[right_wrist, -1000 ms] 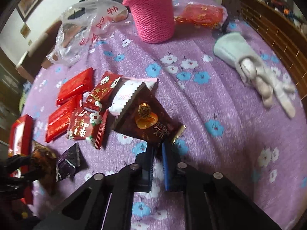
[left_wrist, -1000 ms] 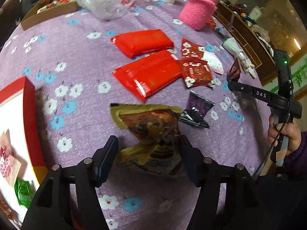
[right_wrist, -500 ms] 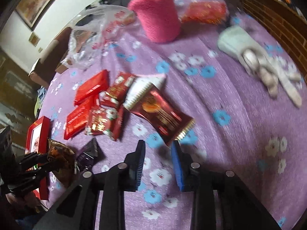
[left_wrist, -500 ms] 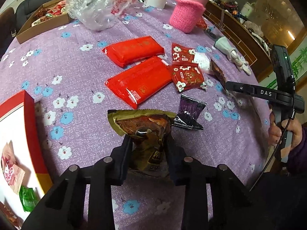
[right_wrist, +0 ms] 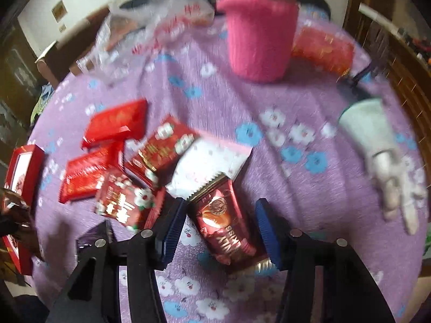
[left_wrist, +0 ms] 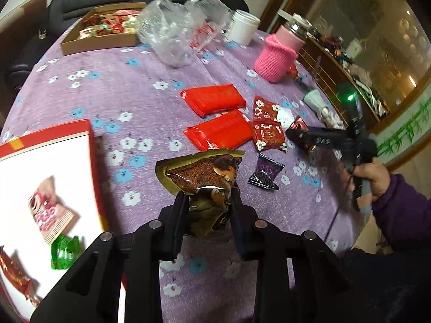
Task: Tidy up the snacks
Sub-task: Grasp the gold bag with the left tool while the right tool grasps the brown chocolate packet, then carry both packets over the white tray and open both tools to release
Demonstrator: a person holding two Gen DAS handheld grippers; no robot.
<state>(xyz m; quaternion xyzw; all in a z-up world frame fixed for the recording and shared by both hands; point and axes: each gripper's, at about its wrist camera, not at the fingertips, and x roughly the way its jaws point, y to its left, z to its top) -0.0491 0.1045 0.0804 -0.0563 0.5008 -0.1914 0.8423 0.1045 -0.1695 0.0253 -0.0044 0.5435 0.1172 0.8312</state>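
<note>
Left wrist: left gripper (left_wrist: 207, 215) jaws clamp brown snack bag (left_wrist: 204, 177) above counter (left_wrist: 113, 86), closing; crinkly foil could slip. Right gripper (right_wrist: 221, 223) jaws opening around red packet (right_wrist: 223, 220), untouched; may snag neighbours.

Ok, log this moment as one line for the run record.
left gripper: jaws closing on brown packet, lifted | right gripper: jaws opening, astride maroon sachet on table | red box: open, left
</note>
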